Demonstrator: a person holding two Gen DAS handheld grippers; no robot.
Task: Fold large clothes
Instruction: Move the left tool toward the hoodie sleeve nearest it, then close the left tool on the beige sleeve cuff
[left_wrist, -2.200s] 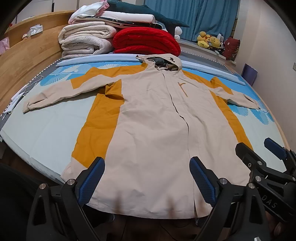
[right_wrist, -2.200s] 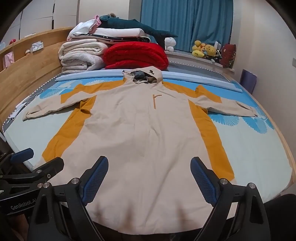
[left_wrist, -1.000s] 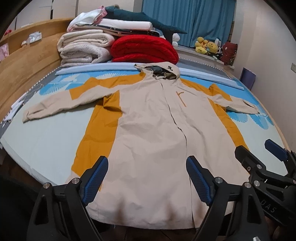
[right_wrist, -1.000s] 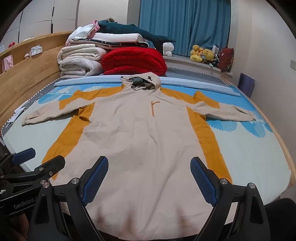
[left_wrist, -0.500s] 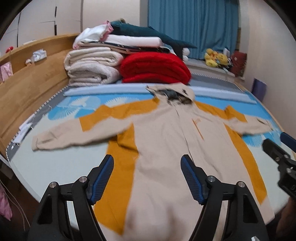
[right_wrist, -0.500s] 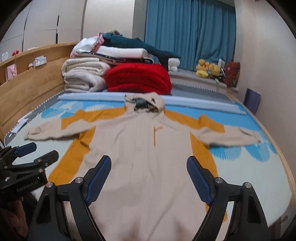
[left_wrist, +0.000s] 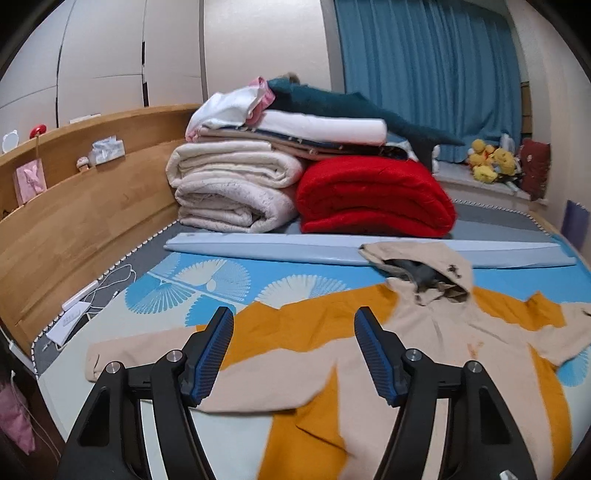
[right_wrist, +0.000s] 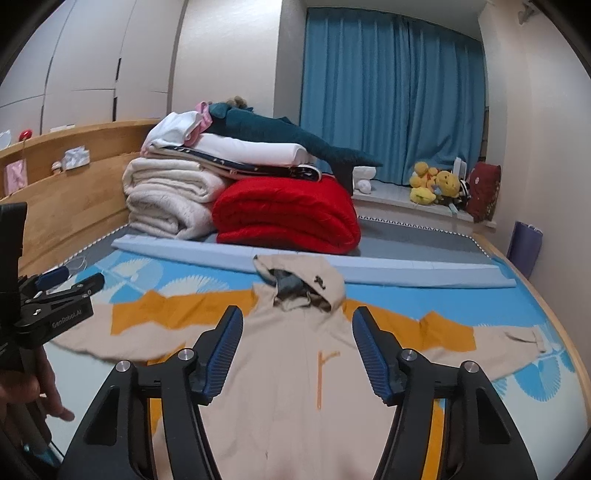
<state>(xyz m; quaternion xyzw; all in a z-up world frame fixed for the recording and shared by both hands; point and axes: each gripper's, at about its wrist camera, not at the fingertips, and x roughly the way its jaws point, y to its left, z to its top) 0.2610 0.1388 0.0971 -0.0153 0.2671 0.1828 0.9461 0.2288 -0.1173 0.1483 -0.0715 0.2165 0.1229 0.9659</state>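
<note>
Left gripper (left_wrist: 293, 350) – jaws closing, nothing between them, above the coat's (left_wrist: 424, 369) outstretched sleeve; right gripper (right_wrist: 297, 350) – jaws likewise closing, empty, over the chest below the hood (right_wrist: 306, 284); coat lies flat, front up, across the bed (right_wrist: 535, 295), hood toward the far edge beside folded blankets (right_wrist: 284, 214).

Soft indoor light, fisheye-warped, motion-blurred

Both wrist views look forward and slightly down along their own fingers, from above the bed's (left_wrist: 110, 391) near edge toward the curtain (right_wrist: 388, 110). The left view sits farther left; both share the coat (right_wrist: 295, 387) and the blankets (left_wrist: 373, 199).
</note>
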